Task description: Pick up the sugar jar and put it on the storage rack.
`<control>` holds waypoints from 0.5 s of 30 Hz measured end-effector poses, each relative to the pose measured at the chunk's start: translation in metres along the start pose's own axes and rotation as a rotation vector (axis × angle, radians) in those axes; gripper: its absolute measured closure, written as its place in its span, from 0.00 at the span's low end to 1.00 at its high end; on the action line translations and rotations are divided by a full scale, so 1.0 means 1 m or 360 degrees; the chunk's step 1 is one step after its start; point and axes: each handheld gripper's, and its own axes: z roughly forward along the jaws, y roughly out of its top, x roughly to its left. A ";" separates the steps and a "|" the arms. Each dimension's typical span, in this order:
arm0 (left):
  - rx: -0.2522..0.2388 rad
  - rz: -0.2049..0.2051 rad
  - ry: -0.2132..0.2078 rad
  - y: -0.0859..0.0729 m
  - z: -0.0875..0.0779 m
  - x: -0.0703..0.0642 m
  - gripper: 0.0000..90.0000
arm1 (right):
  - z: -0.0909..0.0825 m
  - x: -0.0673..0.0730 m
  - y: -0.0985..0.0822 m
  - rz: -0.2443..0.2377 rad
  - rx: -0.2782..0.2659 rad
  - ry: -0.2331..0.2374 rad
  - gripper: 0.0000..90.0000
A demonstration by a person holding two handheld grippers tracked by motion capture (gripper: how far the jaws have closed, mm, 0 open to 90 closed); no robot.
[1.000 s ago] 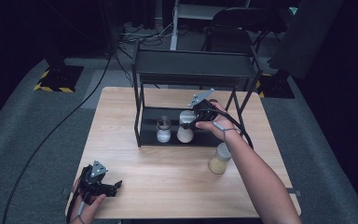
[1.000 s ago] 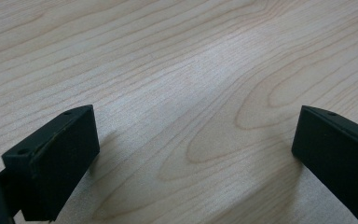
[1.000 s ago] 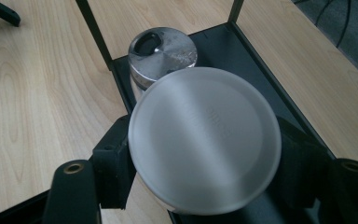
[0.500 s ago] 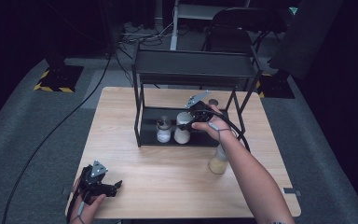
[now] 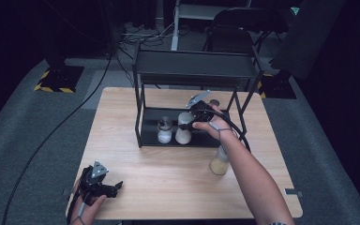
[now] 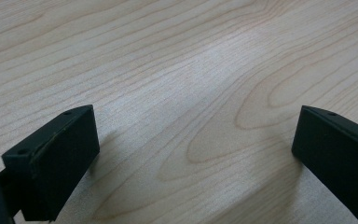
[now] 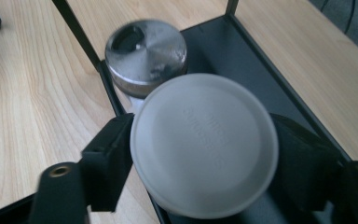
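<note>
High view: the right gripper point(image 5: 191, 123) reaches into the black rack's point(image 5: 146, 133) lower shelf, where the white-lidded jar point(image 5: 184, 129) stands just beside a metal-capped shaker point(image 5: 164, 131). Its jaws have just been opening and now flank the jar's lid without clearly pressing it. The left gripper point(image 5: 115, 186) rests near the table's point(image 5: 168, 173) front edge, jaws spread wide.
</note>
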 end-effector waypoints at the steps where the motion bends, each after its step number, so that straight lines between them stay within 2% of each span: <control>1: 0.0001 0.0000 -0.0001 0.000 0.000 0.000 0.01 | -0.001 0.001 0.000 0.0006 -0.0007 -0.0008 0.23; 4: 0.0000 -0.0001 0.0000 0.000 0.000 0.000 0.01 | -0.007 0.002 0.000 0.0022 -0.0009 -0.0024 0.18; 8: -0.0002 0.0003 0.0002 0.000 0.000 0.000 0.01 | -0.020 0.006 -0.004 0.0022 -0.0062 -0.0044 0.13; 15: 0.0001 0.0003 0.0001 0.000 0.000 0.000 0.01 | -0.045 0.014 -0.010 -0.0004 -0.0102 -0.0053 0.11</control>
